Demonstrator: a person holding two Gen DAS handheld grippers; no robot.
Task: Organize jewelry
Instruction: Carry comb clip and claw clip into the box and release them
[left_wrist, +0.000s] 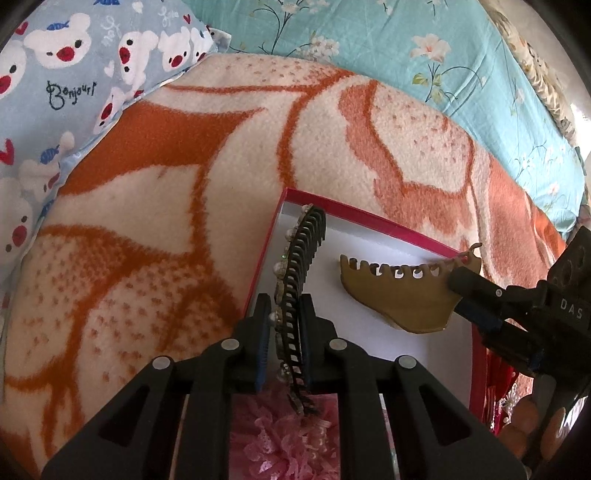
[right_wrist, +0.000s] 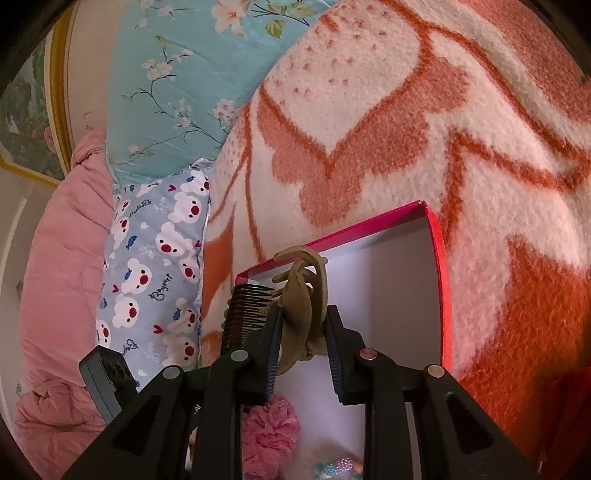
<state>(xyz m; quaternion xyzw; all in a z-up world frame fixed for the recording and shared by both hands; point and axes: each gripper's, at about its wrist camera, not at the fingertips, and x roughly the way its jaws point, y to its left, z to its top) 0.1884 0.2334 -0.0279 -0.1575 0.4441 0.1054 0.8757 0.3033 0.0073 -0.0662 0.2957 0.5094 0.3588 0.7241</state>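
A red box (left_wrist: 369, 217) with a white inside lies on an orange and cream blanket; it also shows in the right wrist view (right_wrist: 439, 258). My left gripper (left_wrist: 284, 314) is shut on a black comb hair clip with pearls (left_wrist: 299, 258), held over the box's left side. My right gripper (right_wrist: 303, 332) is shut on a tan claw hair clip (right_wrist: 299, 295), held over the box; the clip also shows in the left wrist view (left_wrist: 391, 295), with the right gripper's fingers (left_wrist: 469, 284) at its right end. The black comb (right_wrist: 247, 306) shows left of the tan clip.
A pink lace flower piece (left_wrist: 288, 439) lies in the box's near end, also in the right wrist view (right_wrist: 269, 435), beside a beaded piece (right_wrist: 340, 467). A bear-print pillow (left_wrist: 74, 74) and a teal floral sheet (left_wrist: 406, 55) lie beyond the blanket (left_wrist: 147, 221).
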